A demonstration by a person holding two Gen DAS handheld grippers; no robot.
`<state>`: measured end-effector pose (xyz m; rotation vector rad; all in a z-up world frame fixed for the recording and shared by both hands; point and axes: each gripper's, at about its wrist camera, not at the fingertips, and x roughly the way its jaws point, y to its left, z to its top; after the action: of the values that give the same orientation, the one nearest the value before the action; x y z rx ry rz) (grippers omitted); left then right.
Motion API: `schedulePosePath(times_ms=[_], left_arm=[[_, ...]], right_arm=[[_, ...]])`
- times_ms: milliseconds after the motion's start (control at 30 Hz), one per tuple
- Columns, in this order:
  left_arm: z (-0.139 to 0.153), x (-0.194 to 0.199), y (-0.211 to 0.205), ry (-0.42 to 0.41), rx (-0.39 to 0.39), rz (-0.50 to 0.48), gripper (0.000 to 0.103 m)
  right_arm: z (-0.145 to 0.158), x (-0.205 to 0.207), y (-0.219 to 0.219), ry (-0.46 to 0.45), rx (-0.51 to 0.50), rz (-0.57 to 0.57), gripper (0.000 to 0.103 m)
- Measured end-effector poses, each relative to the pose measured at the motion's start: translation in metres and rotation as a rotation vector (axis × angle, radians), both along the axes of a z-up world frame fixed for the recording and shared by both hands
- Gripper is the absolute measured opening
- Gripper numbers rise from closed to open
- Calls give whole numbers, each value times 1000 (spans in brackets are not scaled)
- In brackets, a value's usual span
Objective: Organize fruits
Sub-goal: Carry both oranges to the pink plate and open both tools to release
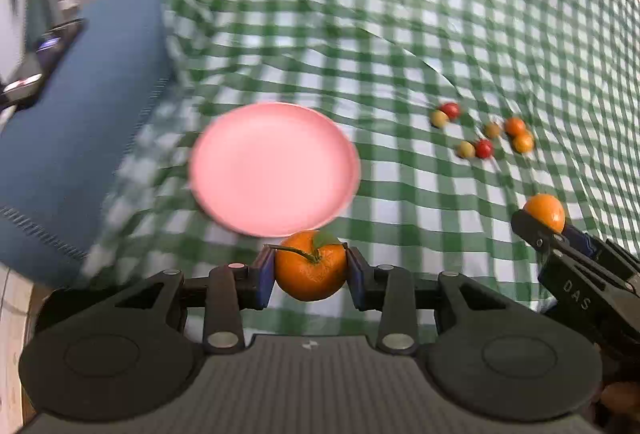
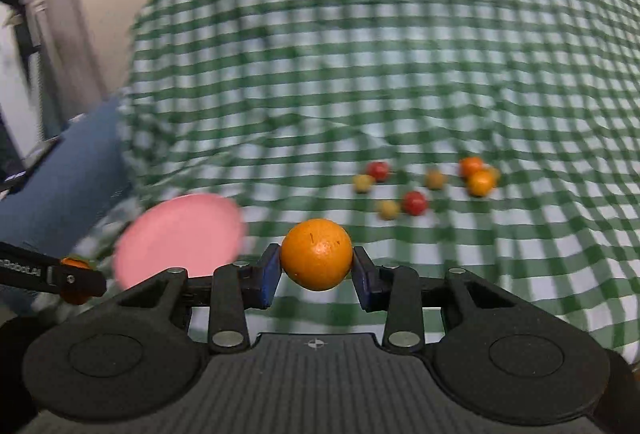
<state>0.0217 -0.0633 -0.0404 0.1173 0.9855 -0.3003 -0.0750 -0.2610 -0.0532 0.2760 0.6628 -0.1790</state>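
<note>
My left gripper (image 1: 311,268) is shut on a tangerine with a stem and green leaf (image 1: 310,266), held in the air just in front of the pink plate (image 1: 274,168). My right gripper (image 2: 316,260) is shut on a smooth orange (image 2: 316,254), also lifted off the cloth. In the left wrist view the right gripper (image 1: 548,224) shows at the right edge with its orange (image 1: 545,211). The pink plate (image 2: 180,240) lies to the left in the right wrist view, with nothing on it. Several small red, yellow and orange fruits (image 1: 484,149) (image 2: 414,203) lie scattered on the cloth to the right.
A green-and-white checked cloth (image 1: 400,34) covers the table, with folds near the middle. A blue cushion (image 1: 80,138) sits off the table's left edge. The left gripper's tip (image 2: 76,276) shows at the left edge of the right wrist view. Both views are motion-blurred.
</note>
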Motion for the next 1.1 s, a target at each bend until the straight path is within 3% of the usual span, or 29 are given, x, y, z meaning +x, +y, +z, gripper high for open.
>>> schedulePosePath(times_ms=[133, 400, 633, 1100], left_arm=[[10, -13, 34, -38, -31, 54, 41], [23, -27, 72, -62, -111, 101, 41], [26, -29, 81, -95, -140, 108, 41], [14, -9, 76, -59, -134, 125, 41]], right_arm=[[18, -7, 31, 1, 0, 64, 39], [39, -16, 60, -19, -93, 100, 39], [43, -17, 70, -24, -155, 113, 39], [36, -3, 75, -32, -169, 141, 39]])
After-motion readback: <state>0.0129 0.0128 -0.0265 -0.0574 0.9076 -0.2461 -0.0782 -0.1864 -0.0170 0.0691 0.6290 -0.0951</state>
